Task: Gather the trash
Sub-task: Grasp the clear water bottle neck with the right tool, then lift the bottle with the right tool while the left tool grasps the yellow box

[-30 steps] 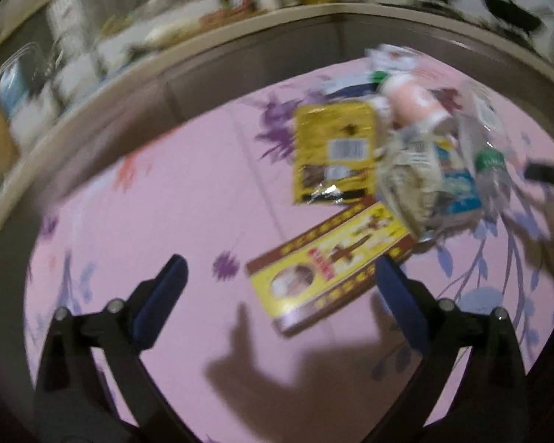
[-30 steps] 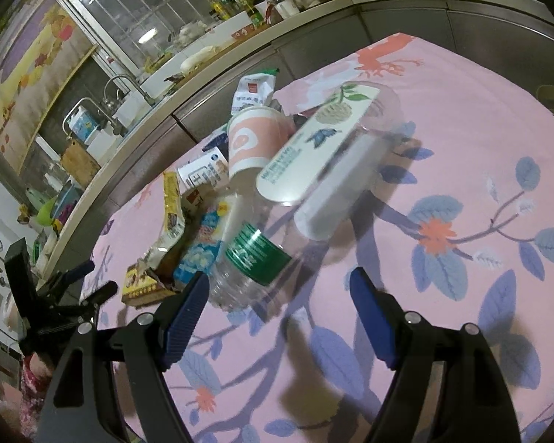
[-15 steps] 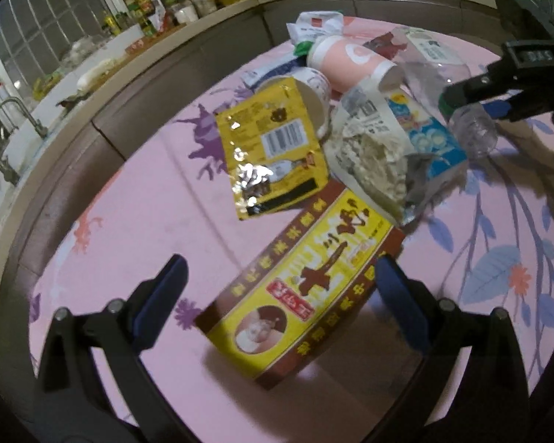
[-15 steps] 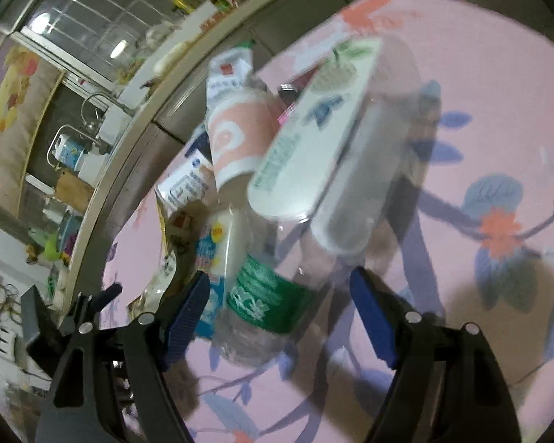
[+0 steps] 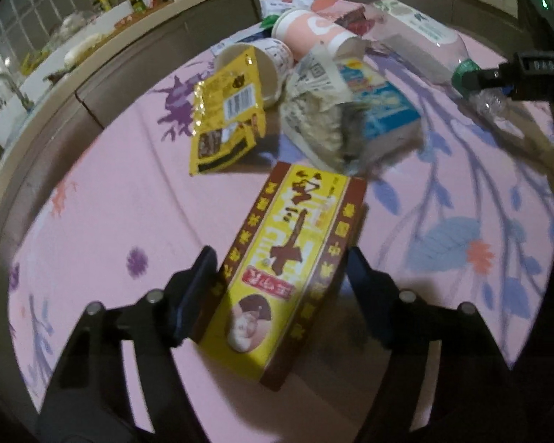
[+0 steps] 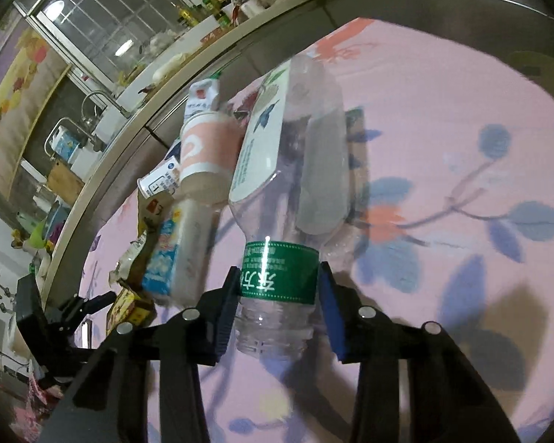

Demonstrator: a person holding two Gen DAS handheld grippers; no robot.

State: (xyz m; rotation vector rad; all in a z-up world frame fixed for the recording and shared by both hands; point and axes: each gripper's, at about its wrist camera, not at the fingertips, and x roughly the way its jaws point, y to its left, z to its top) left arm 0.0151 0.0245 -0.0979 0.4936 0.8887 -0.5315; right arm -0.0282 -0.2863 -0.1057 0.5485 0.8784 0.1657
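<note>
On the pink floral cloth (image 5: 136,199), w/ the yellow-and-red carton (image 5: 291,258) as landmark, trash is lying in one loose pile. Left gripper (image 5: 280,269) is straddling the carton's near half, jaws having just been closing; the blue pads are sitting at its long sides, left one looking in contact, right one at the edge w/ maybe a sliver of gap, so not yet a sure clench. Straddling the narrow width probably suits a box lying flat. Just beyond the carton's far end: a crumpled grey wrapper (image 5: 321,125), a blue-white packet (image 5: 380,107) and a yellow foil pouch (image 5: 225,110); further back, a pink paper cup (image 5: 310,33) on its side. Well right of the carton, the right gripper (image 6: 277,295) is also just closing, its pads flanking the green label band of a clear plastic bottle (image 6: 291,170) near the neck, apparently pressing it — the stiffest part, likely why. Behind the pile, a grey counter rim (image 6: 262,33) is curving round, w/ jars and bottles, a barred window and a sink tap beyond.
</note>
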